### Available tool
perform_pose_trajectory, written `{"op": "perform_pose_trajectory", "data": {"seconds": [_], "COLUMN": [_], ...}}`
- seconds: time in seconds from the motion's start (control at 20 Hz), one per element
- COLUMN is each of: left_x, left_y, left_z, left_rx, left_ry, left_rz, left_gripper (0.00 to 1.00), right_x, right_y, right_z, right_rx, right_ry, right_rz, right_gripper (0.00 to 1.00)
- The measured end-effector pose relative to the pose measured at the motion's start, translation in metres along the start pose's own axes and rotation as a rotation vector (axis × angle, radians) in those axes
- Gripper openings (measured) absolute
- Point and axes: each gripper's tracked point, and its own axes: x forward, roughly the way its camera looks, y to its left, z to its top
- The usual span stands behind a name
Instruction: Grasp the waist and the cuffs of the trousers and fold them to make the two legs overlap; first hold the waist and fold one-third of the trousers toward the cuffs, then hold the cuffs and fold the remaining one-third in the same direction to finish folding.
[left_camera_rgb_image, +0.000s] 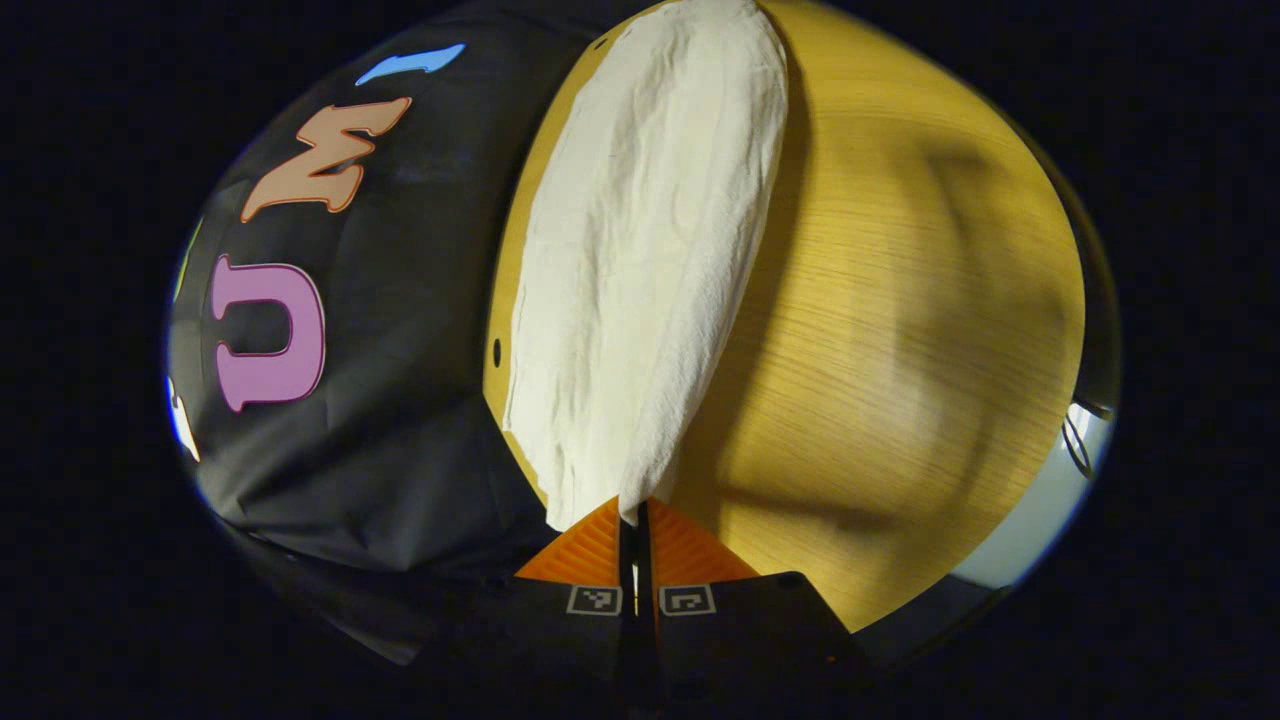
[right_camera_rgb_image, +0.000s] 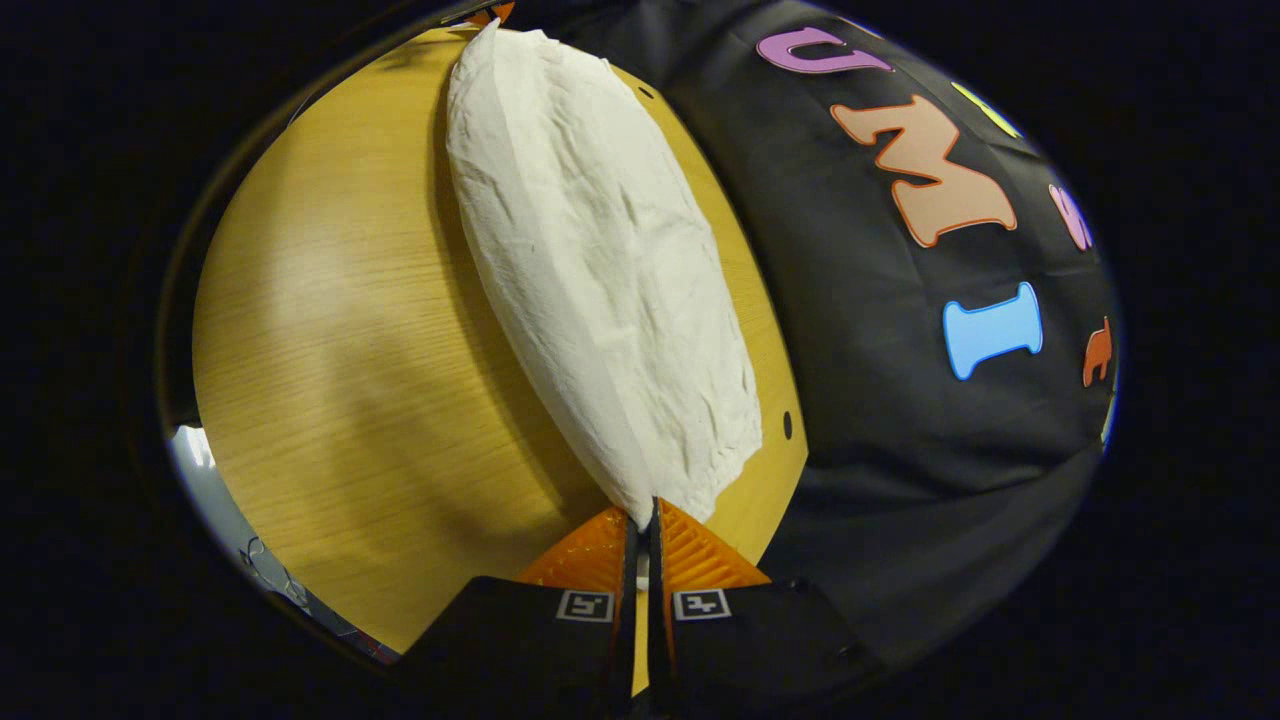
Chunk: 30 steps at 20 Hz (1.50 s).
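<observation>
White trousers (left_camera_rgb_image: 640, 260) hang stretched above a wooden table (left_camera_rgb_image: 900, 330), held at both ends. My left gripper (left_camera_rgb_image: 632, 512) is shut on one end of the cloth, which runs up and away from its fingers. In the right gripper view the same trousers (right_camera_rgb_image: 600, 270) stretch away from my right gripper (right_camera_rgb_image: 643, 512), which is shut on the other end. At the far tip of the cloth a bit of the left gripper (right_camera_rgb_image: 492, 14) shows. I cannot tell which end is the waist and which the cuffs.
The table's far edge, with small dark holes (left_camera_rgb_image: 497, 352), runs close under the trousers next to the black cloth wall (left_camera_rgb_image: 400, 420). The wooden top (right_camera_rgb_image: 350, 380) spreads wide on the near side. A pale floor with cables (left_camera_rgb_image: 1075, 440) lies beyond the table's corner.
</observation>
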Motion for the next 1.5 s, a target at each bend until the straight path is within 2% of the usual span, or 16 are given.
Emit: {"op": "perform_pose_trajectory", "data": {"seconds": [0.1, 0.3, 0.35, 0.4, 0.6, 0.9, 1.1, 1.15, 1.35, 1.4, 1.45, 1.5], "left_x": [0.001, 0.000, -0.002, -0.002, -0.008, 0.025, 0.055, 0.065, 0.108, 0.119, 0.129, 0.139], "left_y": [0.022, 0.063, 0.073, 0.082, 0.118, 0.177, 0.205, 0.212, 0.215, 0.215, 0.212, 0.211], "left_z": [0.007, 0.013, 0.019, 0.024, 0.031, 0.052, 0.066, 0.067, 0.074, 0.076, 0.077, 0.079], "left_rx": [-0.020, -0.089, -0.110, -0.129, -0.188, -0.241, -0.294, -0.306, -0.364, -0.372, -0.378, -0.384], "left_ry": [0.010, 0.049, 0.050, 0.049, 0.046, -0.008, -0.058, -0.065, -0.083, -0.088, -0.089, -0.091], "left_rz": [0.040, 0.132, 0.154, 0.175, 0.252, 0.287, 0.284, 0.284, 0.249, 0.245, 0.238, 0.233], "left_gripper": [0.00, 0.00, 0.00, 0.00, 0.00, 0.00, 0.00, 0.00, 0.00, 0.00, 0.00, 0.00], "right_x": [0.000, 0.000, 0.001, 0.002, 0.012, 0.037, 0.059, 0.065, 0.099, 0.109, 0.117, 0.126], "right_y": [-0.019, -0.060, -0.070, -0.080, -0.101, -0.140, -0.162, -0.167, -0.174, -0.173, -0.172, -0.171], "right_z": [0.007, 0.020, 0.024, 0.025, 0.035, 0.054, 0.067, 0.070, 0.076, 0.078, 0.081, 0.082], "right_rx": [0.019, 0.085, 0.092, 0.100, 0.168, 0.277, 0.325, 0.333, 0.363, 0.376, 0.384, 0.389], "right_ry": [-0.020, -0.073, -0.086, -0.096, -0.099, -0.066, -0.041, -0.034, 0.009, 0.016, 0.023, 0.034], "right_rz": [-0.033, -0.105, -0.123, -0.139, -0.182, -0.261, -0.298, -0.303, -0.314, -0.312, -0.313, -0.310], "right_gripper": [0.10, 0.08, 0.05, 0.07, 0.08, 0.05, 0.08, 0.05, 0.10, 0.05, 0.08, 0.05]}}
